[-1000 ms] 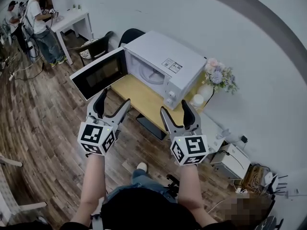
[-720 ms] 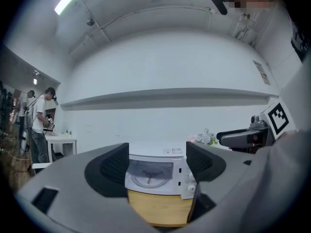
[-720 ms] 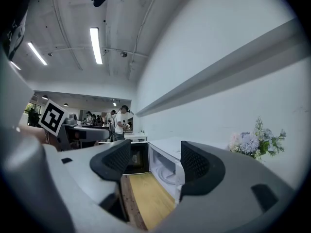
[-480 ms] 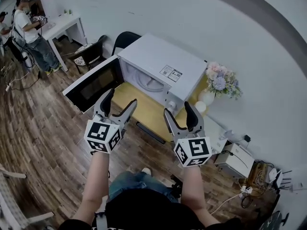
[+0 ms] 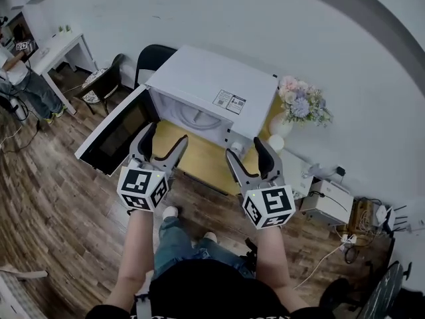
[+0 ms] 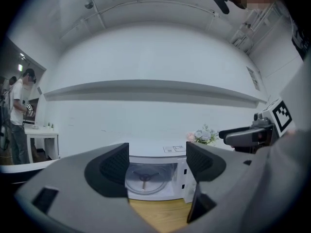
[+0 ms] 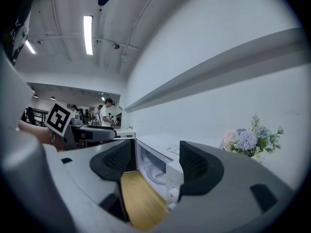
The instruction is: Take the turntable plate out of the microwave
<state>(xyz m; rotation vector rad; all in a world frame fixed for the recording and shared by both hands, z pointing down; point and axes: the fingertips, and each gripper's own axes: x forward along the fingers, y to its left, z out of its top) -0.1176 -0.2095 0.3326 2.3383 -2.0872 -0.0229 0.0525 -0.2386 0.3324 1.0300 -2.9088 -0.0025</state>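
Hovering in front of the microwave [image 5: 211, 78], left gripper [image 5: 165, 135] and right gripper [image 5: 244, 149] both have jaws wide apart, with black ribbed pads [image 6: 111, 165] touching nothing. Round clear glass turntable plate [image 6: 144, 176] lies flat inside the cavity over a spoked hub, door [image 5: 111, 137] swung open to the left. White boxy microwave stands at the wall-side edge of a wood-grain table [image 5: 199, 153].

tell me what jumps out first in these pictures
A white microwave stands on the wooden table, its door swung wide to the left and the glass turntable plate inside. Before it hover the left gripper and right gripper, both with fingers apart and empty. Pastel flowers stand right of the microwave.
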